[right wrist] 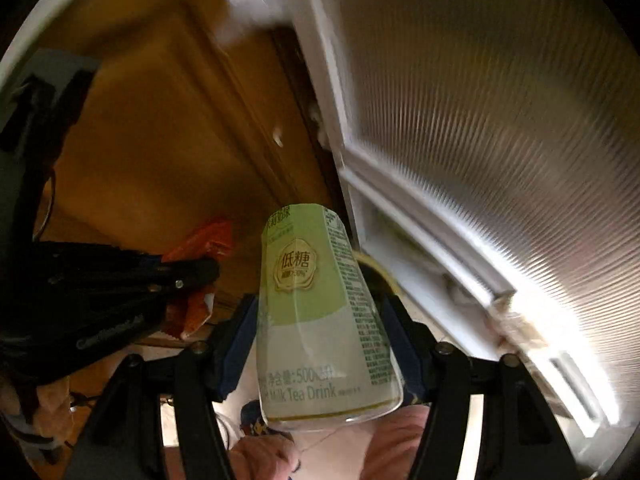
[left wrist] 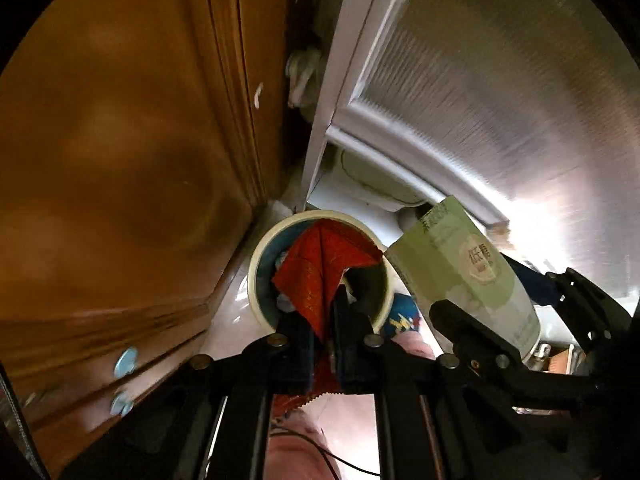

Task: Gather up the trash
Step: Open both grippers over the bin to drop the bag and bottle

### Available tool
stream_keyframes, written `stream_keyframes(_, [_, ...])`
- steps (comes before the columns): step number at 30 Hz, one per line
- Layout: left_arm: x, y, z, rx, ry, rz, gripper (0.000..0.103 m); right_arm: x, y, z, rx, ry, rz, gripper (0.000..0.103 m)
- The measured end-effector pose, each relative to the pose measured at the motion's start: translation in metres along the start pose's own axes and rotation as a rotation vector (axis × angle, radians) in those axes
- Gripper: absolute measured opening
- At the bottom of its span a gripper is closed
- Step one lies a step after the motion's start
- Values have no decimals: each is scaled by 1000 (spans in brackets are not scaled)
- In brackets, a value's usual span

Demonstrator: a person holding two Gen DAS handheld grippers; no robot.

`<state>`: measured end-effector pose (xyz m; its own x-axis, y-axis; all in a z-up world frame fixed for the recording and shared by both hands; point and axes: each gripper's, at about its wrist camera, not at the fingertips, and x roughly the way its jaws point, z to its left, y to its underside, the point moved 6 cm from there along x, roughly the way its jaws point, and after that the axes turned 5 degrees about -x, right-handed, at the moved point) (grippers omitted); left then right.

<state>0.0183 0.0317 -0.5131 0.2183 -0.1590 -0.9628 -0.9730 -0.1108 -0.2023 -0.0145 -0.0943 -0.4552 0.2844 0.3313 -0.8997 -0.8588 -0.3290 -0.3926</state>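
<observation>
We are holding our left gripper (left wrist: 320,320) nearly straight down over a round trash bin (left wrist: 256,276), and its jaws are pressing together on a red wrapper (left wrist: 324,264), pinching it near its lower end so that the crumpled upper part is fanning out across the bin's mouth. The bin's cream rim is showing around a blue inside, and it is standing on the pale floor just beside a brown wooden cabinet (left wrist: 120,160) on the left and a white-framed door with ribbed glass (left wrist: 500,92) on the right. Our right gripper (right wrist: 320,320) is pointing down next to the left one, and its jaws are standing wide around a pale green milk tea bottle (right wrist: 308,280); its blue-padded fingers (right wrist: 236,344) are pressing on the bottle's two sides, so the bottle is being gripped. In the left wrist view the same bottle (left wrist: 460,268) is hanging tilted, just to the right of the bin's rim and above the floor, not inside it. In the right wrist view the wrapper (right wrist: 200,248) is poking out past the closed black fingers of the left gripper. Below both grippers a pink-clad leg (left wrist: 304,440) and a blue slipper with a yellow mark (left wrist: 402,320) are showing, the slipper touching the bin's right side.
</observation>
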Motion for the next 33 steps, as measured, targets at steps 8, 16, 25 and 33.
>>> stream_keyframes(8, [76, 0, 13, 23, -33, 12, 38, 99, 34, -37, 156, -32, 83, 67])
stream_keyframes(16, [100, 10, 28, -1, -44, 70, 81, 126, 54, -52, 242, -49, 109, 74])
stream_keyframes(25, [75, 8, 30, -2, -65, 53, 83, 106, 39, -42, 221, -18, 91, 75])
stream_keyframes(33, [4, -1, 18, 2, -62, 8, 85, 52, 17, -35, 217, -1, 76, 75])
